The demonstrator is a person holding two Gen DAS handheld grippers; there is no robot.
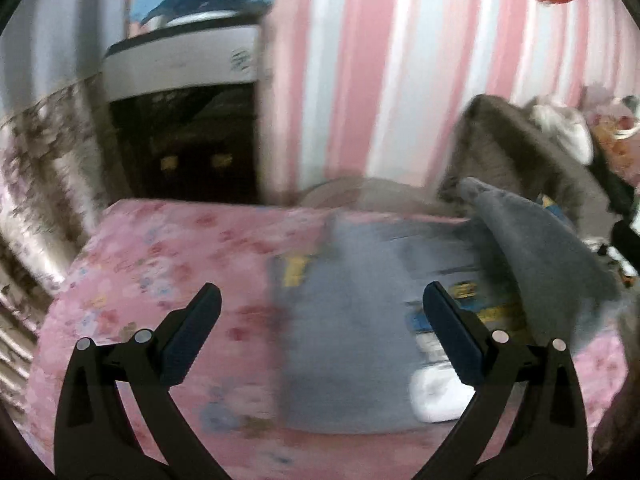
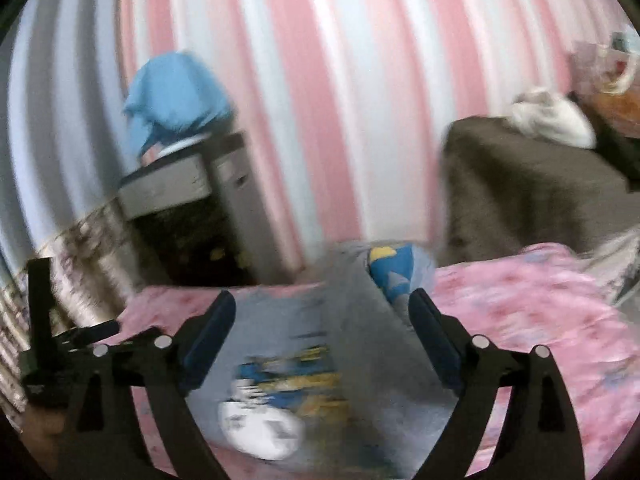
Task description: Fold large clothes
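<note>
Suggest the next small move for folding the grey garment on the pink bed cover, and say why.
Probably bring the left gripper to the garment's left edge and fold it inward. The grey garment lies on the pink bed cover with its right side already folded over the printed front, and both the left and the right gripper have their jaws open and empty above it.

Bedspread [image 1: 160,256] left of grey garment [image 1: 344,344] is being left free; brown sofa [image 2: 520,196] is blocking rt side.
</note>
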